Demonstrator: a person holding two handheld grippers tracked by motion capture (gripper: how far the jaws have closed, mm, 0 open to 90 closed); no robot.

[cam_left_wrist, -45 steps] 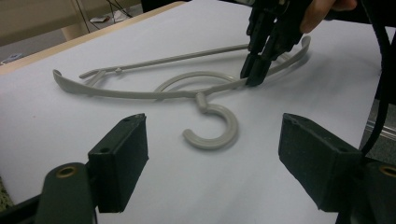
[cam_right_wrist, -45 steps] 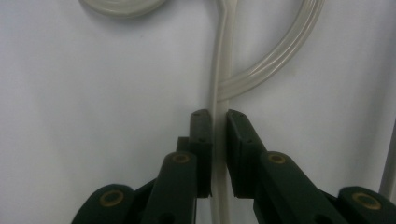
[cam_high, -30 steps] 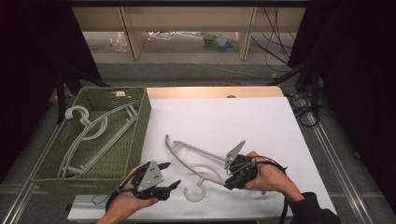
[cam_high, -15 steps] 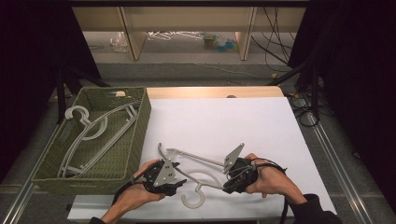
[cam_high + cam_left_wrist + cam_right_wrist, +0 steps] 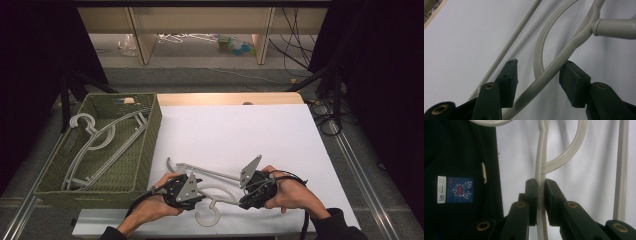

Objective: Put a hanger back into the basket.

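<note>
Left tongs, closing, now straddle the hanger unpinched; right tongs clench its arm.

Both grippers, the left gripper and the right gripper, are black, with grey three-cornered plates, brass screws behind flat pads, and black cables.

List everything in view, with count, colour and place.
Hanger: one, pale grey, on the white sheet near the front edge, between the two grippers.
Basket: one, olive green, woven, left of the sheet.
Hangers in basket: at least two, pale grey, lying inside.
White sheet: one, covering the table.
Left gripper: one, black; jaws just closing around the hanger's arm, one pad touching, the other apart.
Right gripper: one, black; jaws shut on the hanger.
Hands: two, at the bottom edge.
</note>
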